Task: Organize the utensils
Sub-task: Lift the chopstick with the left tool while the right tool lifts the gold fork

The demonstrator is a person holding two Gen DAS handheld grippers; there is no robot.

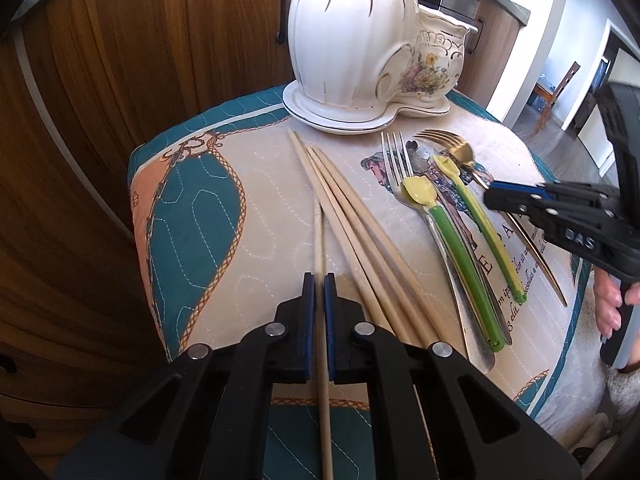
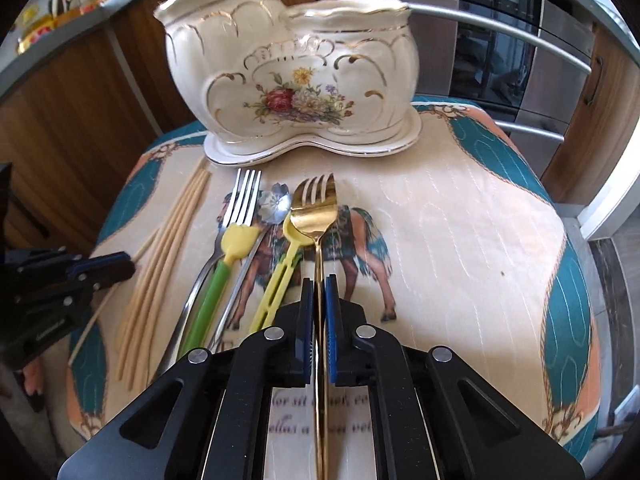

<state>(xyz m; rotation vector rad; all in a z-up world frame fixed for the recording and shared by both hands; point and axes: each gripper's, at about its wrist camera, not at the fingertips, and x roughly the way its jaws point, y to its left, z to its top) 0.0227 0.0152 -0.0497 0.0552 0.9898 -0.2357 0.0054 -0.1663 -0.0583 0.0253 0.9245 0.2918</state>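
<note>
On the quilted cloth [image 2: 460,216] lie five chopsticks, two forks and more cutlery. Left gripper [image 1: 319,280] is clamped on one chopstick [image 1: 319,236], right gripper [image 2: 319,284] on the gold fork [image 2: 316,204]; both utensils point far toward the ceramic holder [image 2: 296,80].

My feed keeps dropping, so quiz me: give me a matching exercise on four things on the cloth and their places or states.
Things:
1. chopstick
2. gold fork
3. holder
4. silver fork

States:
A. on the cloth, under a green-handled utensil
B. in the left gripper
C. standing at the far end, nothing visible in it
D. in the right gripper

Pairs: 1-B, 2-D, 3-C, 4-A
</note>
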